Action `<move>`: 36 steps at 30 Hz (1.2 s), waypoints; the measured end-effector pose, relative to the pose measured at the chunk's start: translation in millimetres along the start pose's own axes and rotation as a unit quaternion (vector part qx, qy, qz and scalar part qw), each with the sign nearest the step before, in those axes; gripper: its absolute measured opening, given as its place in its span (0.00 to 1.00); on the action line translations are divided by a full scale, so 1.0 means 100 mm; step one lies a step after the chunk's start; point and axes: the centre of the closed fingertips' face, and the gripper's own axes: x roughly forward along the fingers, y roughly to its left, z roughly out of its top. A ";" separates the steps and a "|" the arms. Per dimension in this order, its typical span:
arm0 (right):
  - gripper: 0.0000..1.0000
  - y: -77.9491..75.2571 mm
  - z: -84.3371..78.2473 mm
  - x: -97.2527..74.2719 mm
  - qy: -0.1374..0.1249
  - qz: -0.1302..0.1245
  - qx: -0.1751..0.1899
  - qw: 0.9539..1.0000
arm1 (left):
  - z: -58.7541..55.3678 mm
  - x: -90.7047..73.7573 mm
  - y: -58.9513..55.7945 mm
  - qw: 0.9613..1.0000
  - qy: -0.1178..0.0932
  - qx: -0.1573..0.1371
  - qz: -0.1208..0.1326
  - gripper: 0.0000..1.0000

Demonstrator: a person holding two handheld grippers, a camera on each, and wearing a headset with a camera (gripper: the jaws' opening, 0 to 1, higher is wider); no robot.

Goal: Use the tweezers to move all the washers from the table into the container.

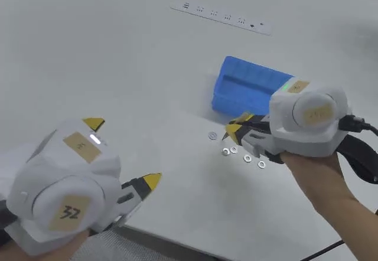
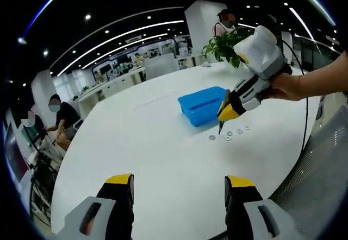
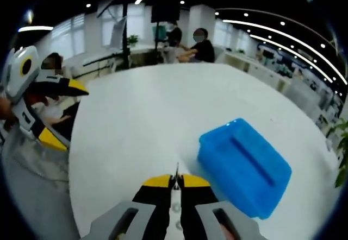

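Observation:
Several small metal washers (image 1: 234, 150) lie loose on the white table (image 1: 118, 66), just in front of a blue container (image 1: 248, 87). My right gripper (image 1: 236, 126) hovers right over them, shut on thin tweezers (image 3: 175, 176) whose tips point down between its yellow jaws. In the left gripper view the tweezers (image 2: 220, 127) end a little above the washers (image 2: 228, 137), beside the container (image 2: 204, 104). The container (image 3: 244, 166) lies just right of the right gripper (image 3: 175, 188). My left gripper (image 1: 123, 152) is open and holds nothing, near the table's front edge, well left of the washers.
A white power strip (image 1: 221, 18) lies at the far side of the table. The table's front edge (image 1: 177, 240) runs below both grippers. People sit at desks in the background, and a potted plant (image 2: 225, 44) stands beyond the table.

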 end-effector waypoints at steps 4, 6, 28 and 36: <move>0.02 0.00 0.11 -0.01 -0.017 0.008 0.034 0.999 | 0.00 0.00 0.01 1.000 0.000 -0.002 0.001 0.69; 0.02 0.01 0.13 0.01 -0.017 0.014 0.043 0.999 | 0.00 0.00 0.00 1.000 0.001 -0.003 0.000 0.70; 0.03 0.08 0.12 0.12 -0.001 0.008 0.030 1.000 | -0.04 0.02 0.00 1.000 0.007 0.005 -0.002 0.71; 0.03 0.06 0.12 0.13 0.003 -0.002 0.021 1.000 | -0.05 0.02 0.00 1.000 0.007 0.006 -0.003 0.71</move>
